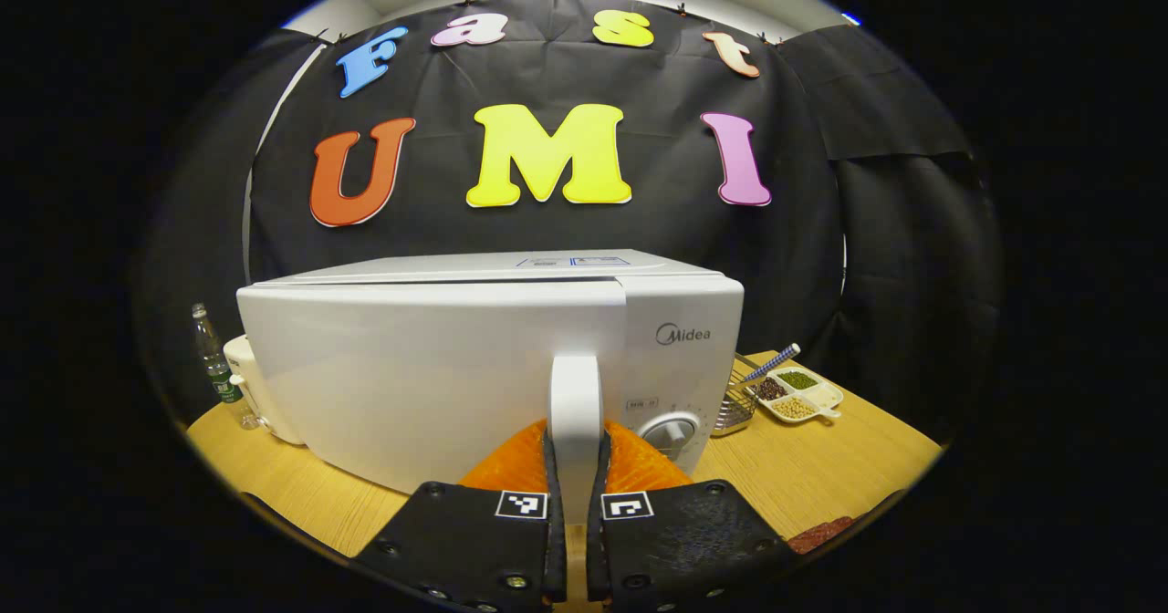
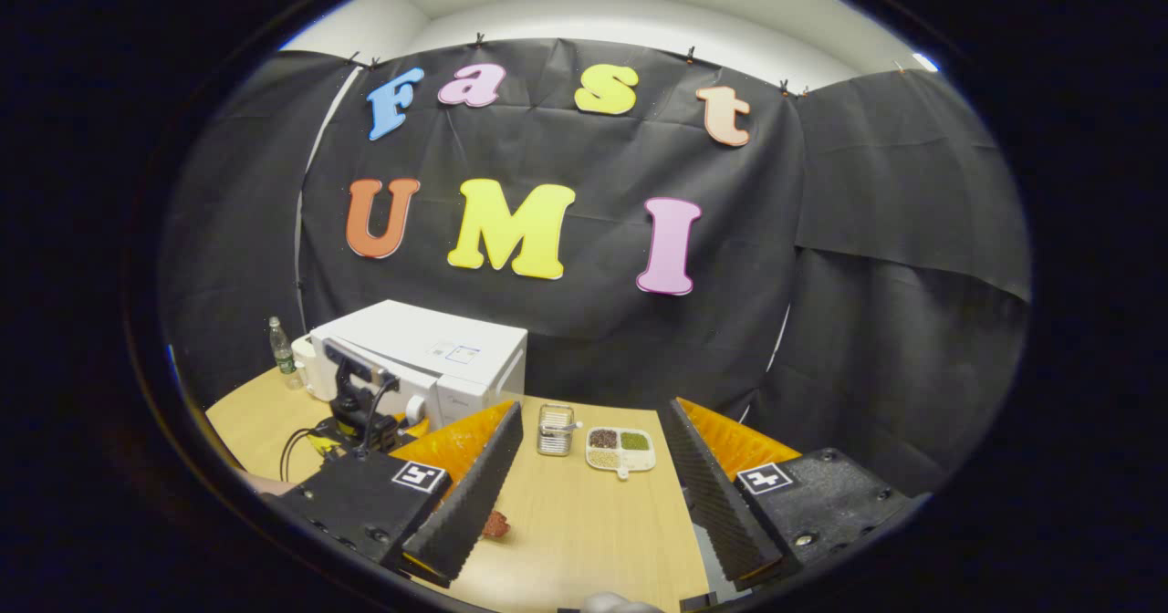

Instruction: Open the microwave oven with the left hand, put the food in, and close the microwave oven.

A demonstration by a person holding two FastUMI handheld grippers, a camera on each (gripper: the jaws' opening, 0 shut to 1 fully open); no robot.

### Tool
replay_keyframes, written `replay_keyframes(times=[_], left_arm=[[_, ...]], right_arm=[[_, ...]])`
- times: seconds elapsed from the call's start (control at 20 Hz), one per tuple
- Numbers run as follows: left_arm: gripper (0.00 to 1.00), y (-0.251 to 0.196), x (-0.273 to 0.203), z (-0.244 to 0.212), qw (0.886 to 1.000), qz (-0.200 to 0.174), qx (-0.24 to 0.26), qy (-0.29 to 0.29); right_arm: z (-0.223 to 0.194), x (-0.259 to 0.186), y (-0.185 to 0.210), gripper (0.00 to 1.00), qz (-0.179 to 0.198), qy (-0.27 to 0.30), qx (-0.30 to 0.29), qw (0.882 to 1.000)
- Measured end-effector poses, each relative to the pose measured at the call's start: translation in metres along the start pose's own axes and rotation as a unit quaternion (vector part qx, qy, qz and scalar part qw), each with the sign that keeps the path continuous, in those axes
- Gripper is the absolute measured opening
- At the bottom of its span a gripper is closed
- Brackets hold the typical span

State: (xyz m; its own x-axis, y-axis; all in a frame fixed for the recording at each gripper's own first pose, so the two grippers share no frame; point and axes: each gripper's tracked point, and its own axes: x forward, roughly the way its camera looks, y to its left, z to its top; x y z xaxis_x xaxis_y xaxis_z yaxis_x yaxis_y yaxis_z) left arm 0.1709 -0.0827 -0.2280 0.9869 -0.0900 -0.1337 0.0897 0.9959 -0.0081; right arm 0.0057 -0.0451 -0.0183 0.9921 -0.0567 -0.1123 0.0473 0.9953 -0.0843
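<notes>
A white microwave (image 1: pixel 411 367) stands on the wooden table (image 1: pixel 821 467), close in front in the left gripper view. My left gripper (image 1: pixel 575 467) is shut on its upright white door handle (image 1: pixel 575 403), one finger on each side. The door looks slightly ajar along its top edge. A reddish piece of food (image 1: pixel 821 533) lies on the table to the right. In the right gripper view, my right gripper (image 2: pixel 589 467) hangs open over the table, nothing between its fingers. The food (image 2: pixel 495 524) lies by its left finger. The microwave (image 2: pixel 438 348) is at the far left there, the left gripper (image 2: pixel 360 412) in front of it.
A divided dish of beans (image 1: pixel 798 394) and a small wire basket (image 1: pixel 735 403) sit right of the microwave. In the right gripper view, the dish (image 2: pixel 620 449) and basket (image 2: pixel 555 429) lie straight ahead. A plastic bottle (image 1: pixel 214 367) and a white appliance (image 1: pixel 246 376) stand left of the microwave.
</notes>
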Motion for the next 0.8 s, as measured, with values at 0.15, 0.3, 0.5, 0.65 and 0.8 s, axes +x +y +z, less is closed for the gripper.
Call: replay_keyframes(times=[0.15,0.3,0.5,0.65,0.8], left_arm=[[0.07,0.01,-0.035,-0.01,1.0,-0.003,-0.013,0.012],[0.08,0.021,-0.065,-0.014,1.0,0.006,0.001,0.022],[0.27,0.047,-0.084,-0.015,0.999,0.042,0.014,0.032],[0.9,0.057,-0.088,-0.011,0.998,0.048,0.011,0.027],[0.94,0.061,-0.099,-0.002,0.998,0.046,0.029,0.014]], right_arm=[[-0.007,-0.006,0.013,1.0,0.017,0.003,-0.004,1.0],[-0.012,-0.012,0.026,1.0,0.03,0.002,0.003,1.0],[-0.018,-0.021,0.035,0.96,0.034,0.0,0.006,0.999],[-0.019,-0.025,0.036,0.96,0.031,-0.001,0.015,0.999],[-0.021,-0.028,0.038,0.96,0.027,0.0,0.014,1.0]])
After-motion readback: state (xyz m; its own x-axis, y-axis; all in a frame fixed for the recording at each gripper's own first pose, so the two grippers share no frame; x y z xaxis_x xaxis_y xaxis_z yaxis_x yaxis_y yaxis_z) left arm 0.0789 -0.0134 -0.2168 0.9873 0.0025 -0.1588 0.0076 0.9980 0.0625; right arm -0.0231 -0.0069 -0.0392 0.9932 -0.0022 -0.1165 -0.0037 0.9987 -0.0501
